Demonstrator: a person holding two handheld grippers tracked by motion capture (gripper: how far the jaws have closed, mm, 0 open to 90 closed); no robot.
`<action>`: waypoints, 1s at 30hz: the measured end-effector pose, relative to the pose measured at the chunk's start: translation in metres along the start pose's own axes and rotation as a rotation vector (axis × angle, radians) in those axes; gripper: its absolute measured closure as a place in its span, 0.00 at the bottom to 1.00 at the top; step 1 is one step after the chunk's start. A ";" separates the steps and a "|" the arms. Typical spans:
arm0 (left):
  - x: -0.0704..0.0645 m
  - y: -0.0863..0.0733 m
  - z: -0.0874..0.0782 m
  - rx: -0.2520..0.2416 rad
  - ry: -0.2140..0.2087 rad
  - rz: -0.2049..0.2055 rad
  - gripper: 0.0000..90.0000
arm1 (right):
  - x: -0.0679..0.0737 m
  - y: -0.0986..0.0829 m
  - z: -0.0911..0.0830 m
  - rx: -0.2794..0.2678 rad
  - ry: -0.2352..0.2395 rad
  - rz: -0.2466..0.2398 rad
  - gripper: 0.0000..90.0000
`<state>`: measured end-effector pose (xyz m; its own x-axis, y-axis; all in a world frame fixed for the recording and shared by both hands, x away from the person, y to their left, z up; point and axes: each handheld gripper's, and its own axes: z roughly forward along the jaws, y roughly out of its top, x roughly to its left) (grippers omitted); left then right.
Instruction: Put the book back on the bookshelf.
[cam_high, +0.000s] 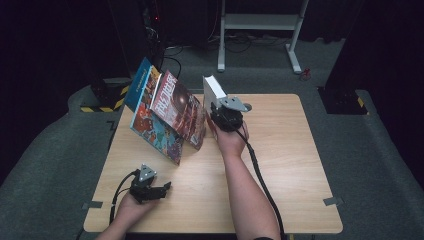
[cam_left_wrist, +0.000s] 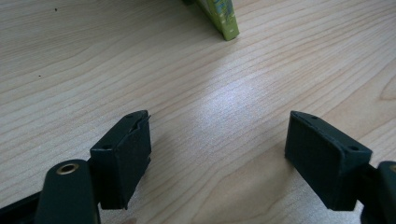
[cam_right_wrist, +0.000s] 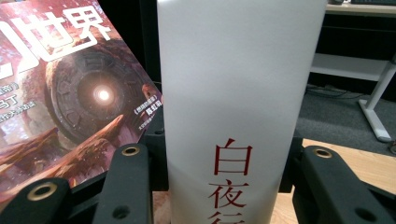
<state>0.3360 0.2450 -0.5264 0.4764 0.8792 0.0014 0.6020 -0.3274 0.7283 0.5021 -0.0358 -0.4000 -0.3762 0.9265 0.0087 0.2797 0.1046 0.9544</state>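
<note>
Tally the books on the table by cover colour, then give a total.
White book, clamped in the right gripper: 1
Red-brown book, leaning: 1
Blue book, leaning behind it: 1
Total: 3

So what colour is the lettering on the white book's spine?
Red, on the white book clamped by the right gripper; clearest in the right gripper view.

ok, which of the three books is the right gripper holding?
The white book with red characters, upright between the right gripper's jaws. The red book and blue book lean untouched.
</note>
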 end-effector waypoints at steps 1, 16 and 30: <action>0.000 0.000 0.000 0.000 0.000 0.000 0.25 | 0.000 0.000 0.001 0.000 -0.001 0.002 0.61; 0.000 0.000 0.000 -0.001 -0.001 0.004 0.25 | -0.001 0.001 0.017 -0.017 -0.027 0.018 0.61; 0.000 0.000 0.000 0.000 -0.002 -0.003 0.25 | -0.003 0.003 0.031 -0.031 -0.043 0.019 0.61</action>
<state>0.3358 0.2451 -0.5264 0.4758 0.8796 -0.0017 0.6031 -0.3248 0.7285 0.5314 -0.0271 -0.4066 -0.3328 0.9429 0.0151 0.2589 0.0760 0.9629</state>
